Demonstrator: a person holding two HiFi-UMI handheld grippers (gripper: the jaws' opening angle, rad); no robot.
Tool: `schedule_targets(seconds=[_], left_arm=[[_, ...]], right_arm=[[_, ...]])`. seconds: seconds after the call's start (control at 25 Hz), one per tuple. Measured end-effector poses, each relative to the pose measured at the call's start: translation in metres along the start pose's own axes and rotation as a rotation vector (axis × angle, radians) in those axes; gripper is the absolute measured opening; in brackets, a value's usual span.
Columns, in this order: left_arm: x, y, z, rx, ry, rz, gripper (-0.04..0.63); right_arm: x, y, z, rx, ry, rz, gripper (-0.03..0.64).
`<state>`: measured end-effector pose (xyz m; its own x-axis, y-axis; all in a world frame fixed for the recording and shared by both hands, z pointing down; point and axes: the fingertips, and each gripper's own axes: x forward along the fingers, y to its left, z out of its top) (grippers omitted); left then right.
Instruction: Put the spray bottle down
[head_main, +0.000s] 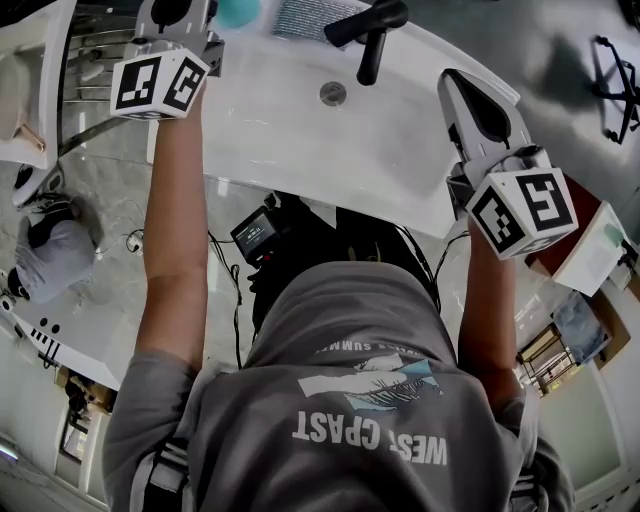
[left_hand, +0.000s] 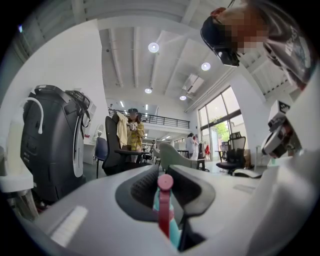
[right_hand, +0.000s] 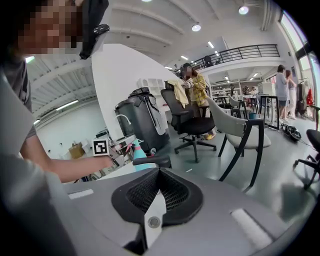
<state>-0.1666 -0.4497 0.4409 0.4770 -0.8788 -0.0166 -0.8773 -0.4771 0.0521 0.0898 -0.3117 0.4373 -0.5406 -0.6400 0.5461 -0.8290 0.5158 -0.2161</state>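
A teal spray bottle (left_hand: 171, 226) with a pink trigger head (left_hand: 165, 184) stands upright between my left gripper's (left_hand: 161, 172) jaws, which are shut on it. In the head view the left gripper (head_main: 198, 14) is held out at the top left, beside the far rim of a white sink (head_main: 290, 140), and only the bottle's teal body (head_main: 238, 10) shows at the frame's edge. My right gripper (head_main: 458, 82) hovers over the sink's right side with its jaws shut and nothing in them. The right gripper view (right_hand: 159, 171) also shows the bottle (right_hand: 139, 151) far off, by the left gripper's marker cube (right_hand: 100, 147).
A black faucet (head_main: 368, 30) and a drain (head_main: 333, 93) sit at the sink's far side. A wire rack (head_main: 95, 58) stands to its left. Beyond it are a tall black machine (left_hand: 50, 145), office chairs (right_hand: 192, 117) and people.
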Motion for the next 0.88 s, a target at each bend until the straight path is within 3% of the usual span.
schedule_targets(seconds=[0.6, 0.8, 0.88], left_arm=[[-0.007, -0.021, -0.005, 0.042, 0.060, -0.066, 0.081], [-0.011, -0.030, -0.007, 0.061, 0.106, -0.107, 0.130], [-0.012, -0.036, -0.010, 0.058, 0.129, -0.138, 0.179]], right_arm=[[-0.006, 0.008, 0.010, -0.007, -0.031, 0.006, 0.002], [-0.011, 0.014, 0.013, -0.014, -0.044, 0.010, 0.002], [-0.014, 0.016, 0.014, -0.017, -0.051, 0.009, 0.002]])
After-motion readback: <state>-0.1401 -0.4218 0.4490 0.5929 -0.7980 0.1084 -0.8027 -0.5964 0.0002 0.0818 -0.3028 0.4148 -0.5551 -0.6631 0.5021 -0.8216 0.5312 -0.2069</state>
